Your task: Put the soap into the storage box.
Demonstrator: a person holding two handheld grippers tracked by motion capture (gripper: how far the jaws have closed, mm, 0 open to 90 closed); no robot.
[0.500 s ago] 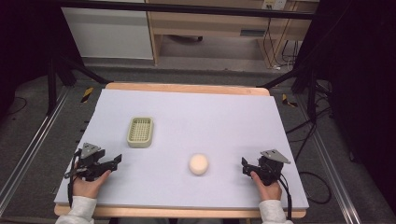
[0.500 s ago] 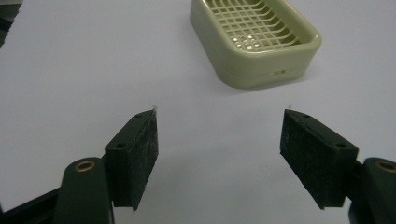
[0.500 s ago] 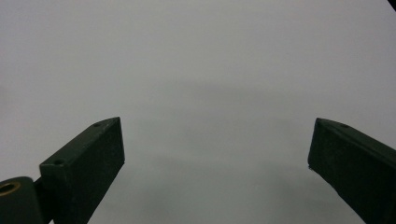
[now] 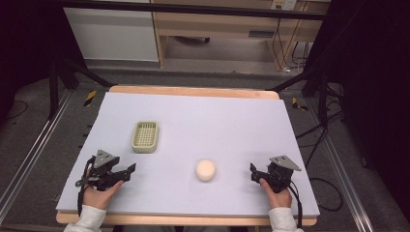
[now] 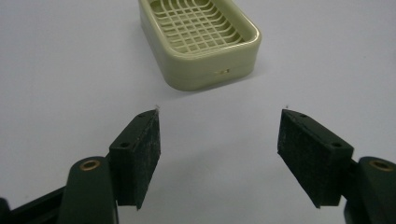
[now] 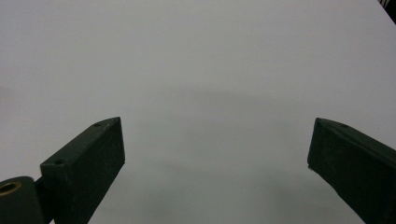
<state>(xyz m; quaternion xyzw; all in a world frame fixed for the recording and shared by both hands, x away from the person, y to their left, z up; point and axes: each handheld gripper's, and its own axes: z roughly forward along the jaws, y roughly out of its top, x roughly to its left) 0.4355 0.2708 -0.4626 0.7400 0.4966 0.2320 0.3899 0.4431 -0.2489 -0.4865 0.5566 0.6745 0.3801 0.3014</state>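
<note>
My left gripper (image 4: 126,171) sits near the table's (image 4: 241,121) front left corner, jaws parted with nothing between them, aimed at the soap dish (image 5: 201,39) lying just ahead, not touching it. My right gripper (image 4: 255,173) rests near the front right edge, jaws spread wide over bare tabletop, empty. The round pale ball (image 4: 205,169) lies between my two grippers, closer to the right one.

Even overhead light on the pale table (image 4: 241,121); dark surroundings; soft shadows; slight blur.
</note>
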